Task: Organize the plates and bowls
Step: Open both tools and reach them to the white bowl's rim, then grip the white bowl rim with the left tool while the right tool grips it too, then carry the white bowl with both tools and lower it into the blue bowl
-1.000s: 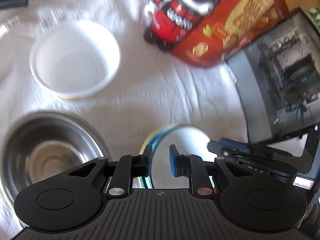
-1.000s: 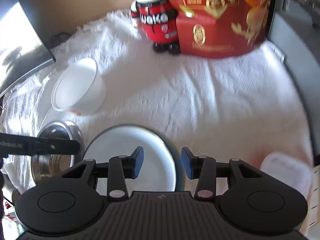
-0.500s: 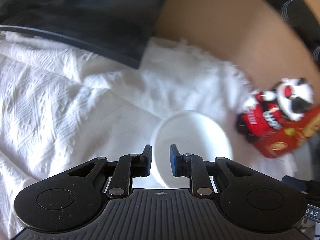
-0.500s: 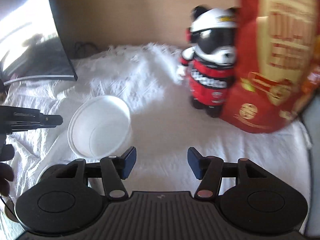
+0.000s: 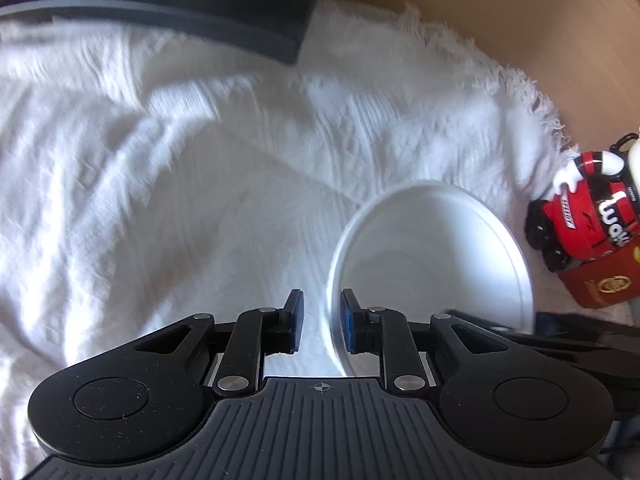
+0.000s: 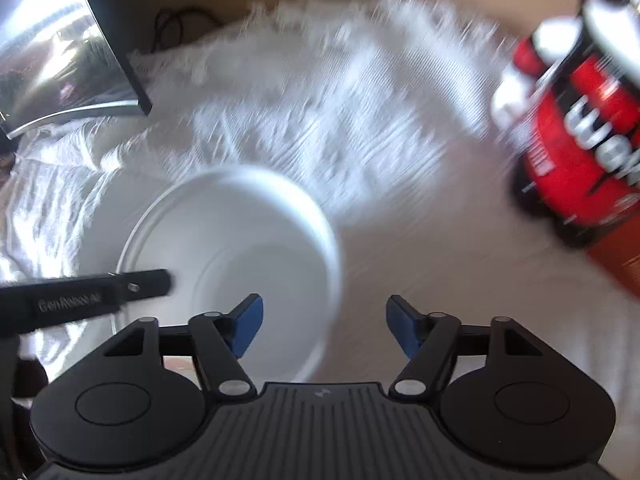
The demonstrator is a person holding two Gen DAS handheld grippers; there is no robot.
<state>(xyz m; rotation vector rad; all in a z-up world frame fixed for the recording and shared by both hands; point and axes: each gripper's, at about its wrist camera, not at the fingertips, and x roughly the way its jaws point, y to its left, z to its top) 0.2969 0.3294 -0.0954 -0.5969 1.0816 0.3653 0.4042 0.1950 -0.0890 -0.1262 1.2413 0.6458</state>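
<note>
A white bowl [image 5: 432,256] stands upright on the white cloth. In the left wrist view its near left rim lies between my left gripper's [image 5: 321,326] fingers, which stand a narrow gap apart; contact with the rim is unclear. In the right wrist view the same bowl [image 6: 248,240] sits just ahead and left of my right gripper [image 6: 324,326], which is open wide and empty, its left finger over the bowl's near wall. The left gripper's finger [image 6: 88,298] reaches over the bowl's left rim. The steel bowl and the plate are out of view.
A red and black panda-bear figure [image 6: 580,128] and a red snack box [image 5: 600,280] stand at the right. A dark monitor [image 6: 60,40] stands at the back left. The white cloth [image 5: 160,180] is rumpled, with a fringed far edge [image 5: 532,92].
Both grippers have moved forward from the plate and steel bowl to the white bowl. My right gripper has opened wider. The left gripper's finger gap is unchanged.
</note>
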